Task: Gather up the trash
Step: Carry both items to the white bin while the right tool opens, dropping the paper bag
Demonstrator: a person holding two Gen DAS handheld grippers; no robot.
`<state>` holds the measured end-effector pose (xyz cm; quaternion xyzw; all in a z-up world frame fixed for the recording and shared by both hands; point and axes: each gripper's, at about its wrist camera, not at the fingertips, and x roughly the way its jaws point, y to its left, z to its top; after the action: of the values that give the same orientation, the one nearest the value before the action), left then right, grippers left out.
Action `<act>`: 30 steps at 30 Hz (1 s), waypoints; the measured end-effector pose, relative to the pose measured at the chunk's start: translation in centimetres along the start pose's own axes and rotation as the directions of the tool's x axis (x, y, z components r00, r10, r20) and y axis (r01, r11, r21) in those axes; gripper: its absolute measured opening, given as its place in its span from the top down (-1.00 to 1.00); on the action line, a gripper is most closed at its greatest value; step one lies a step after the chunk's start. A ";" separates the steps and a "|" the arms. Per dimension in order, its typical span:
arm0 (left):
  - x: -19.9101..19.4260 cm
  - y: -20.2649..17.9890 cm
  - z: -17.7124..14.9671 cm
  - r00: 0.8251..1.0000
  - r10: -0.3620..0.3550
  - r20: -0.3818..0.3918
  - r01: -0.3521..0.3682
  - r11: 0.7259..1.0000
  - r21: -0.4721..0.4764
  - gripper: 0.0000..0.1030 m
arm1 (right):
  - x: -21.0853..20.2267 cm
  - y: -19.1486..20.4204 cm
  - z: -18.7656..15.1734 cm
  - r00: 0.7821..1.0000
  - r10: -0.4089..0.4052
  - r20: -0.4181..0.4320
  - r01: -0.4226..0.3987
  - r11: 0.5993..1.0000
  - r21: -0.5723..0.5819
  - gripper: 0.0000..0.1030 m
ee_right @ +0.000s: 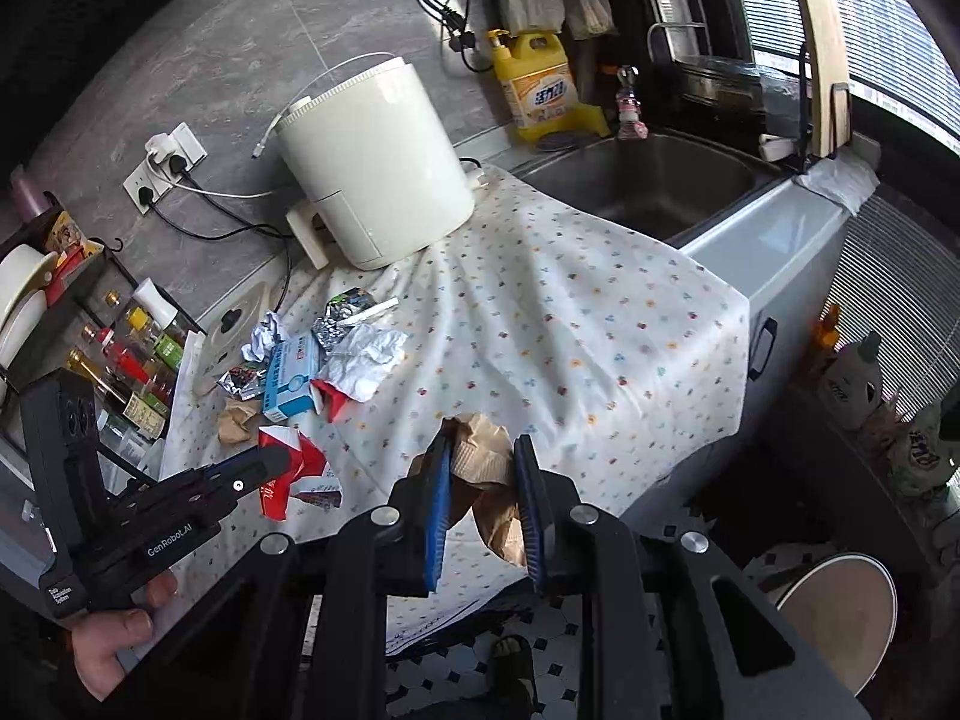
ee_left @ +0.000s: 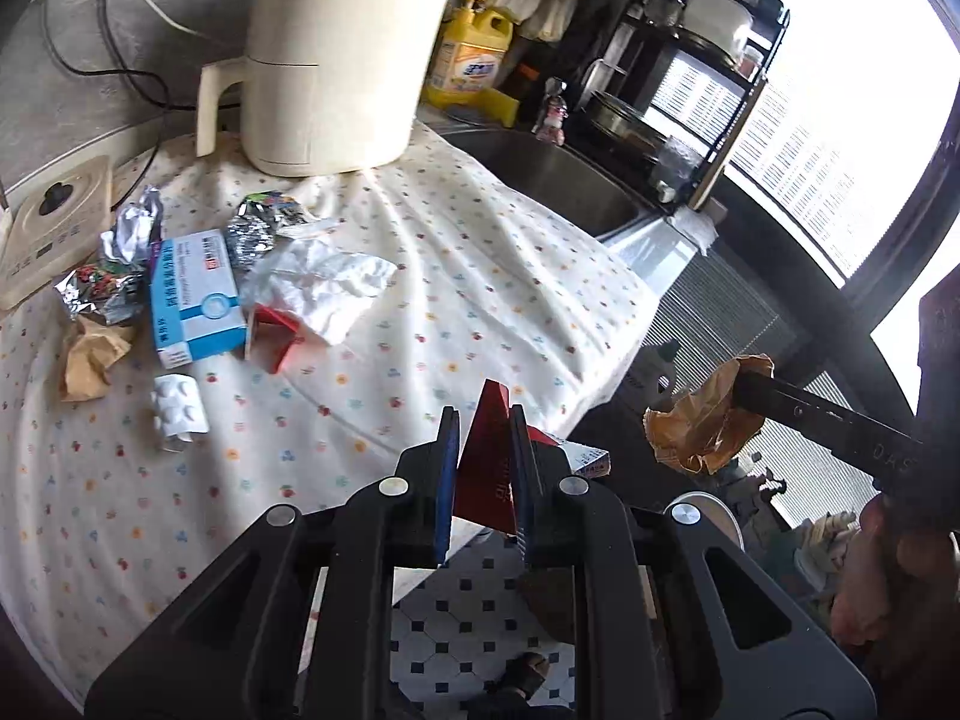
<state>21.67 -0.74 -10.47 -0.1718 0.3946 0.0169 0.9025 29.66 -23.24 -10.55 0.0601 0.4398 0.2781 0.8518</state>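
At frame bottom, red carton (ee_left: 487,456) is clamped by left gripper (ee_left: 483,468), brown paper (ee_right: 480,474) by right gripper (ee_right: 480,492); carry step judged; bin (ee_right: 840,618) drop needed next.

red carton (ee_left: 486,468): lower part hidden between pads | blue box (ee_left: 198,300) print: too small to read | waste bin (ee_right: 837,612): part hidden by right hand-held gripper (ee_right: 483,480) body
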 end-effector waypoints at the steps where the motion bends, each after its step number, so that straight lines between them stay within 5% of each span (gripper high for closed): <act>1: 0.5 -1.5 -0.1 1.000 -0.014 -0.009 0.014 1.000 0.019 0.68 | -0.7 -1.5 -0.5 1.000 -0.019 0.003 0.019 0.999 0.026 0.59; 13: 5.8 -17.0 -2.6 0.984 -0.138 -0.116 0.158 0.970 0.186 0.68 | -8.9 -17.9 -6.7 0.978 -0.211 0.005 0.202 0.943 0.265 0.59; 22: 9.1 -24.4 -5.8 0.964 -0.167 -0.206 0.217 0.943 0.253 0.68 | -10.3 -26.6 -10.9 0.962 -0.267 -0.055 0.267 0.879 0.396 0.50; 25: 10.3 -26.1 -6.6 0.958 -0.164 -0.234 0.225 0.938 0.264 0.68 | -9.7 -28.7 -11.8 0.962 -0.263 -0.078 0.271 0.862 0.429 0.38; 27: 11.1 -26.9 -7.0 0.954 -0.161 -0.252 0.230 0.934 0.274 0.68 | -9.5 -29.6 -12.3 0.959 -0.268 -0.090 0.280 0.849 0.447 0.05; 30: 12.1 -28.0 -7.6 0.949 -0.160 -0.273 0.239 0.927 0.288 0.68 | -10.2 -30.7 -13.0 0.953 -0.290 -0.086 0.296 0.834 0.466 -0.18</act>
<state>29.25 -30.80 -15.65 -0.0647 0.4808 -0.1608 0.8595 27.72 -56.13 -21.81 0.1968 0.5034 0.0288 0.8408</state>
